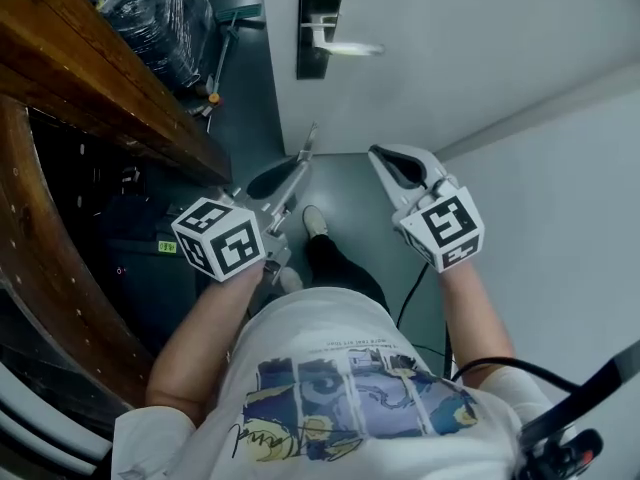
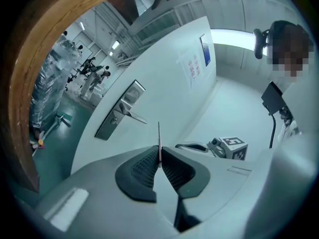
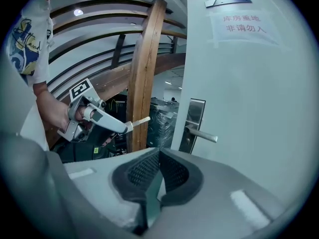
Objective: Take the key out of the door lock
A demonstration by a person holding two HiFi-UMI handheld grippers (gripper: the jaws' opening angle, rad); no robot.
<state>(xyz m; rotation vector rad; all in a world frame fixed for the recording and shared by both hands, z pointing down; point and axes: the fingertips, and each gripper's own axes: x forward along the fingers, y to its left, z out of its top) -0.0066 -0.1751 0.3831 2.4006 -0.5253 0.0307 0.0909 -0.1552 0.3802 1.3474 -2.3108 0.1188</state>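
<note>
A thin silver key [image 1: 309, 140] sticks out from the tips of my left gripper [image 1: 300, 163], which is shut on it. In the left gripper view the key [image 2: 159, 136] shows edge-on between the pads, clear of the door. The steel lock plate [image 1: 320, 28] with its lever handle [image 1: 348, 48] sits on the white door ahead, apart from both grippers. My right gripper [image 1: 385, 158] is shut with nothing between its pads [image 3: 149, 168]. The right gripper view shows the left gripper [image 3: 127, 127] holding the key [image 3: 139, 121] left of the lock plate [image 3: 192, 126].
A curved wooden beam [image 1: 100, 78] runs along the left, with wrapped pallets [image 1: 160, 8] behind it. A white wall [image 1: 560, 218] closes the right side. A paper notice [image 3: 241, 24] hangs on the door. A black cable [image 1: 410, 298] trails by the person's legs.
</note>
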